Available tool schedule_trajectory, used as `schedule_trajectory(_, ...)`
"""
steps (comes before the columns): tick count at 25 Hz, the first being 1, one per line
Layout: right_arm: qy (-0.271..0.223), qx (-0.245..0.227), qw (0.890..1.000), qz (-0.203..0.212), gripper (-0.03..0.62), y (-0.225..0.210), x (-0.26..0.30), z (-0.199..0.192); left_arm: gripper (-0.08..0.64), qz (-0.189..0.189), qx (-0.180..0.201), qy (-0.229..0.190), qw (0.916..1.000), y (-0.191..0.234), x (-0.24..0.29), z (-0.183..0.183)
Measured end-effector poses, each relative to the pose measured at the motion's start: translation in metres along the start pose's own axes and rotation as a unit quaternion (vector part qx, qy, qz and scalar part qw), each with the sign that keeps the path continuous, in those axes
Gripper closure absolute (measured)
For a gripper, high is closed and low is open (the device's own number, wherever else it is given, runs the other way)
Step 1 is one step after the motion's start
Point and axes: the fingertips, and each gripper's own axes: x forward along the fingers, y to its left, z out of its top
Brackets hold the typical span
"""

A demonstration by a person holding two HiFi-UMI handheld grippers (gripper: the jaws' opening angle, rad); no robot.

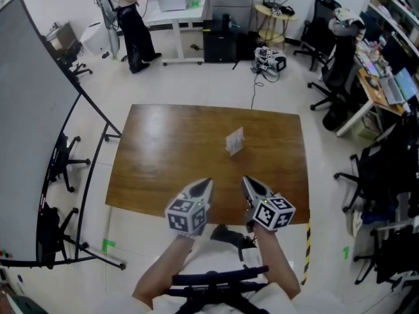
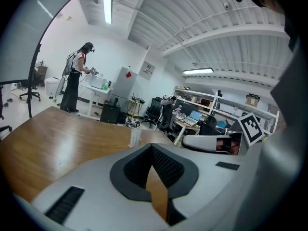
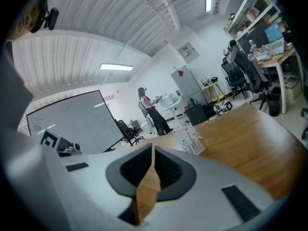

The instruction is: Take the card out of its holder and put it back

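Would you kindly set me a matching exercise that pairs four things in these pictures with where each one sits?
Things:
1. small clear upright card holder
2. left tongs
3. right tongs
4. large grey panel on a black frame

Places:
A. on the floor, left of the brown wooden table
B. above the table's near edge, on the person's right
C. standing on the table, towards its far side
D. above the table's near edge, on the person's left

Pairs: 1-C; 2-D; 3-B; 4-A.
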Motion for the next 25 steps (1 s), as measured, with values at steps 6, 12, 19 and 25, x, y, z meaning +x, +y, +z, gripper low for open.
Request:
schedule_trajectory(6,0.022,-0.039,0.999,0.003,0.513,-0.026,0.039,0.016,0.569,0.009,-0.004,0.007,0.9999,0.010,0.029,0.010)
schedule_trajectory(12,0.055,-0.087,0.995,0.006,0.373,-0.055,0.081,0.026,0.569,0.027,-0.009,0.009,0.9996,0.023,0.051,0.019)
schedule_trajectory(19,0.096,-0.159,0.983,-0.002,0.134,-0.076,0.138,0.021,0.569,0.041,-0.026,0.014,0.9987,0.044,0.064,0.015)
schedule_trajectory(25,0.122,-0.217,0.968,-0.014,0.089,-0.093,0.178,0.016,0.569,0.050,-0.034,0.022,0.9979,0.055,0.078,0.008)
